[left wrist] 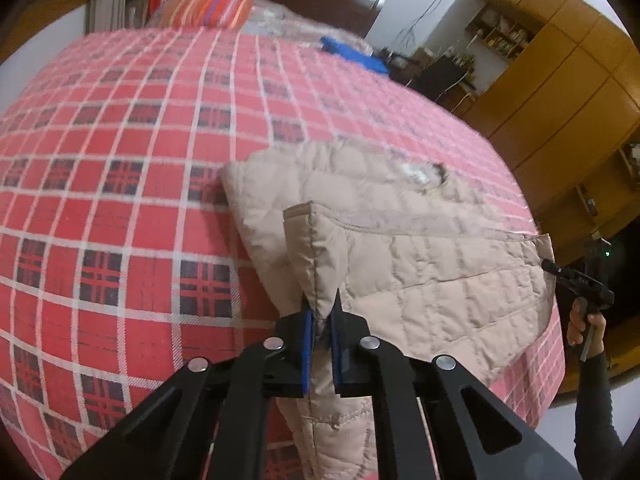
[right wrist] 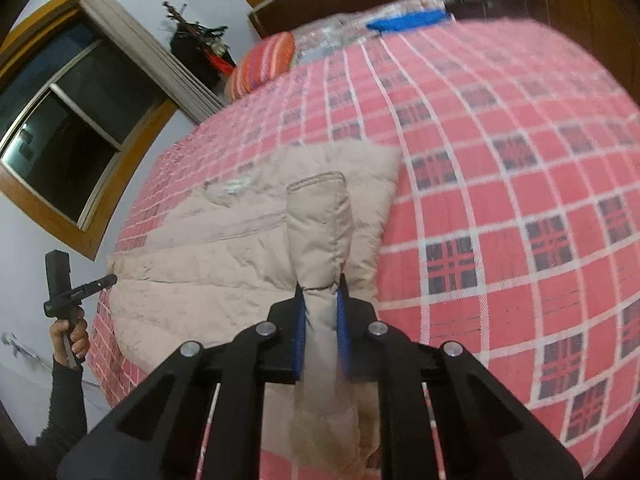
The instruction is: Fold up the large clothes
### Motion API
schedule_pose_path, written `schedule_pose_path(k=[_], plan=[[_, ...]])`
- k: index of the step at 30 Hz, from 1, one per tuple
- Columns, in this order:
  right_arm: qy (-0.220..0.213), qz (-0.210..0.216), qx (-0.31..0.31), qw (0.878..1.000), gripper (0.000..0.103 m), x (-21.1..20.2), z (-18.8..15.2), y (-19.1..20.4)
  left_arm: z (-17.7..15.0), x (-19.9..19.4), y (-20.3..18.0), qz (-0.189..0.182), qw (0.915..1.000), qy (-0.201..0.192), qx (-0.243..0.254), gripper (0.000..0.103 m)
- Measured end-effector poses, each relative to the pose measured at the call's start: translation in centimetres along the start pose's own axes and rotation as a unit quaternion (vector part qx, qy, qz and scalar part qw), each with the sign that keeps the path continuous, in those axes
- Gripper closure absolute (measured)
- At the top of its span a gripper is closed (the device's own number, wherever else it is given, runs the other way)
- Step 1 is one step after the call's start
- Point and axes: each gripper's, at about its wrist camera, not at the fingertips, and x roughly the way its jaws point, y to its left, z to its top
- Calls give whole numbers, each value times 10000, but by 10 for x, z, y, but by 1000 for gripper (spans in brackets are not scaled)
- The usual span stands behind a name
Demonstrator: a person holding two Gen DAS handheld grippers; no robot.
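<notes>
Pinching a doubled fold of cloth between its blue pads, the left gripper [left wrist: 320, 316] is clamped tight on the hem edge of the beige quilted jacket [left wrist: 420, 264], and the right gripper [right wrist: 322, 308] is clamped the same way on a thick roll of that same garment. Both bites sit at the near edge, presumably so the bottom of the coat can be lifted evenly and carried over toward the collar. The jacket itself lies spread on the red checked bedspread [left wrist: 120, 200], near the foot of the bed, its neck opening pointing away toward the striped pillow [left wrist: 216, 6]. Its far end rests flat, which should anchor it while the near end is raised. A blue cloth [right wrist: 408, 20] lies well apart near the headboard, and a window [right wrist: 68, 120] shows dark.
</notes>
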Motion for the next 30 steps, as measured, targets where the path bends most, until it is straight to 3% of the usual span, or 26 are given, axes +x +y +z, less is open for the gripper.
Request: schedule_pose_path(k=[7,15,22,30], plan=[[-639,-112,-480,9967,93,-40,16,37,18,-59,-29,-118,9964,-721,428,97],[-1348,-240,-581,9889,94,-65,71,55,81,-100,-46,-54,9899,-1311,542,97],[-1557,-493,-490,9854,94,-41,121,50,139,-77,-31,153,9909,-1297,333,97],[-1262,-912,-443,9868,94,38,155,36,174,-7,-1,338,9953,-899,-112,97]])
